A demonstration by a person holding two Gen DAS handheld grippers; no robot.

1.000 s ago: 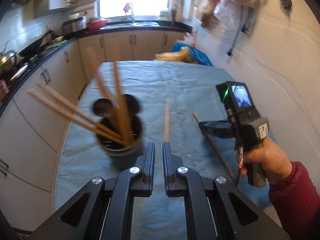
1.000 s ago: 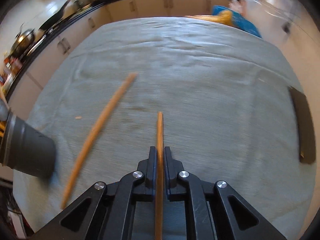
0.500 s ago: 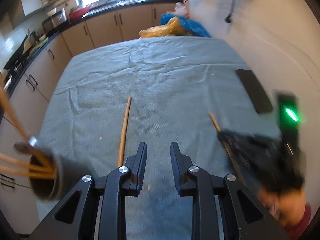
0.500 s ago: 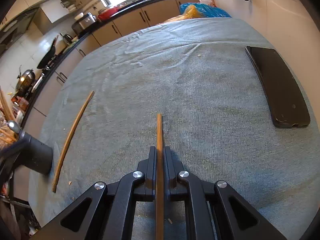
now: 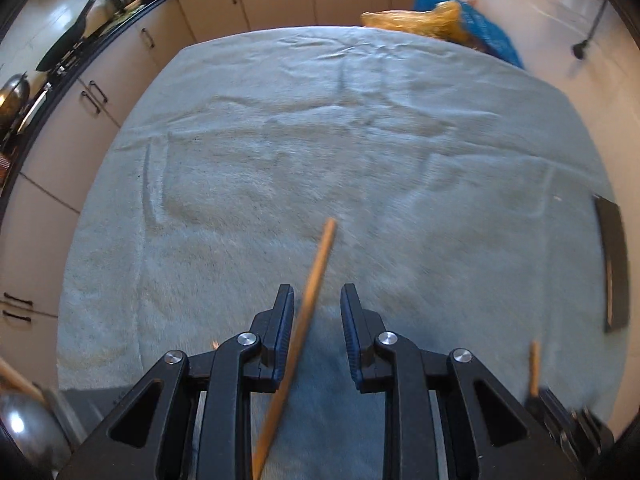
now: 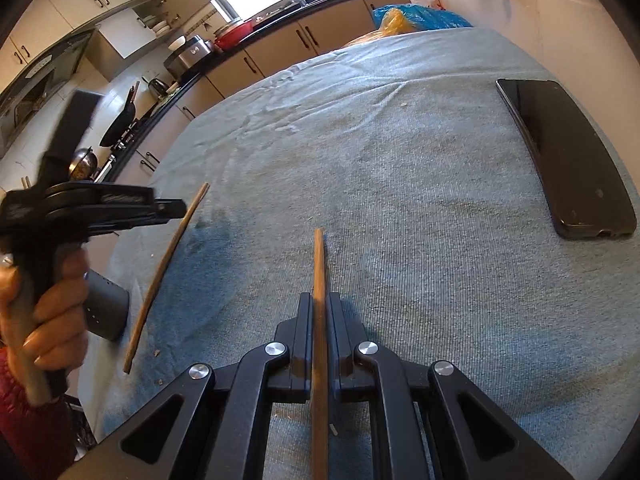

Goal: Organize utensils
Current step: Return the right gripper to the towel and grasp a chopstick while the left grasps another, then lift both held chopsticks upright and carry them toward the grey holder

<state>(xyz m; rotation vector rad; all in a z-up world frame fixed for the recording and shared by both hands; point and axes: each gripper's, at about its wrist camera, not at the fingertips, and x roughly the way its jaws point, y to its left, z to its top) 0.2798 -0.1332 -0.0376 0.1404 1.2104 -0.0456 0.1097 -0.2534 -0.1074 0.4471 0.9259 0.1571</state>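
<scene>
The right gripper point(image 6: 319, 322) is seen clenched on one chopstick point(image 6: 319, 280), whose long axis runs straight out between the pads toward the far edge of the table point(image 6: 400, 184). The left gripper point(image 5: 317, 312) is held unclenched over a second chopstick point(image 5: 310, 292), which lies loose on the cloth between the parted jaws, nearer the left pad, its long axis slanting away toward the far right corner. The dark utensil holder point(image 6: 105, 312) is noted at the table's left edge, and a black phone point(image 6: 568, 160) near the right edge.

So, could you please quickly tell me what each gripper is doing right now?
Left gripper: jaws open, straddling a loose chopstick on the cloth.
Right gripper: jaws shut on another chopstick.
</scene>
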